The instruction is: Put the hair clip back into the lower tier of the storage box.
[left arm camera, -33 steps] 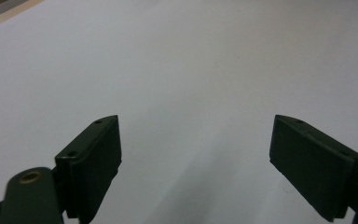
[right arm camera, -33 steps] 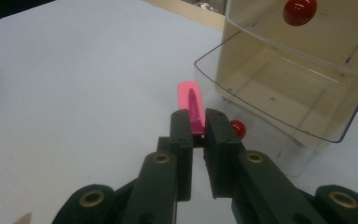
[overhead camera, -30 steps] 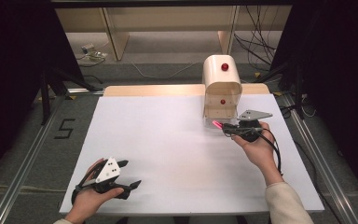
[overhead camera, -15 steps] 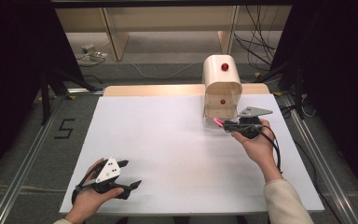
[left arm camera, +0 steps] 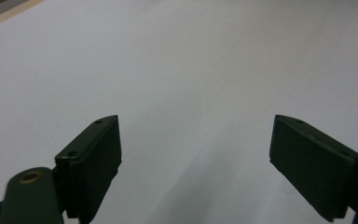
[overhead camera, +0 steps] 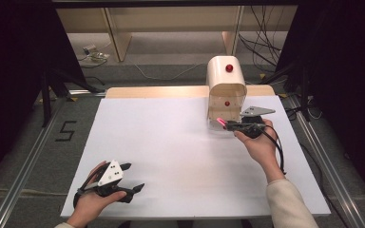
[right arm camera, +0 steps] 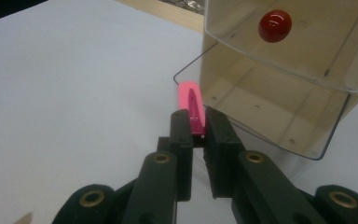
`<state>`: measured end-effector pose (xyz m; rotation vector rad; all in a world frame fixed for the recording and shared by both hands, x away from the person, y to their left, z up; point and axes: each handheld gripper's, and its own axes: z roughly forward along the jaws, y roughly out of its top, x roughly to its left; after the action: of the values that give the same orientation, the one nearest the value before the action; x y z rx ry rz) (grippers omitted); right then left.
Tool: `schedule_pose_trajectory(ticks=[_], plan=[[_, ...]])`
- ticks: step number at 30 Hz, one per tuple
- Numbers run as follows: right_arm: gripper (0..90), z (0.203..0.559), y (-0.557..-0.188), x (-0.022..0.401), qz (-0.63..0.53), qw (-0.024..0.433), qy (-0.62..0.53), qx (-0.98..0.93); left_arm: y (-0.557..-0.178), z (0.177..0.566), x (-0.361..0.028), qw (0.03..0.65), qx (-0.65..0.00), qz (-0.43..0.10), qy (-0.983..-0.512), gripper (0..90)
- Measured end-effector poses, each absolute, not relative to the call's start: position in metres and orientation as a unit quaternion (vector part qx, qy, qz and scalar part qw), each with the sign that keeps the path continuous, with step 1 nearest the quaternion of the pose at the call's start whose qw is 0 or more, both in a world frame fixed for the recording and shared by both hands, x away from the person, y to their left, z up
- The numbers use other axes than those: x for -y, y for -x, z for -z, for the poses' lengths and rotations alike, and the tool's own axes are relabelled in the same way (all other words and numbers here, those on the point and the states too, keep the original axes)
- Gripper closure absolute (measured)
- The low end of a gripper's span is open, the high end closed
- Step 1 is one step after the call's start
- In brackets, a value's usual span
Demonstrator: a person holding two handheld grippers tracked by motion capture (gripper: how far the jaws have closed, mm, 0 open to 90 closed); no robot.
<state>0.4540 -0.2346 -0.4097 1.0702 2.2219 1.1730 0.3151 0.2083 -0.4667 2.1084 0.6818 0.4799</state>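
A cream box [overhead camera: 225, 85] with a red knob [overhead camera: 229, 68] on top stands at the table's far right of centre. Its clear front flap [right arm camera: 307, 51], with a red knob [right arm camera: 275, 25] of its own, is swung up off the opening. My right gripper [overhead camera: 228, 126] is shut on a small pink piece [overhead camera: 220, 122] just in front of the box. In the right gripper view the pink piece [right arm camera: 191, 100] sticks out past my right gripper [right arm camera: 195, 123] to the opening's lower left corner. My left gripper [overhead camera: 134, 176] rests near the front left, open with nothing between the jaws [left arm camera: 196, 140].
A white sheet [overhead camera: 171, 152] covers the table, with a wooden strip [overhead camera: 152, 91] along its far edge. Metal rails [overhead camera: 24, 175] run down both sides, and a "5" mark [overhead camera: 65, 130] lies at the left. Cables [overhead camera: 266, 47] trail on the floor behind.
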Motion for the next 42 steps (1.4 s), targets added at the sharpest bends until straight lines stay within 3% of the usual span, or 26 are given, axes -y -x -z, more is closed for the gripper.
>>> schedule_pose_trajectory(ticks=[42], plan=[[82.8,0.403,-0.473,0.233,-0.397,0.208,-0.398,-0.8,-0.315,0.467,-0.209,0.425,-0.274,-0.194,-0.841,16.6]])
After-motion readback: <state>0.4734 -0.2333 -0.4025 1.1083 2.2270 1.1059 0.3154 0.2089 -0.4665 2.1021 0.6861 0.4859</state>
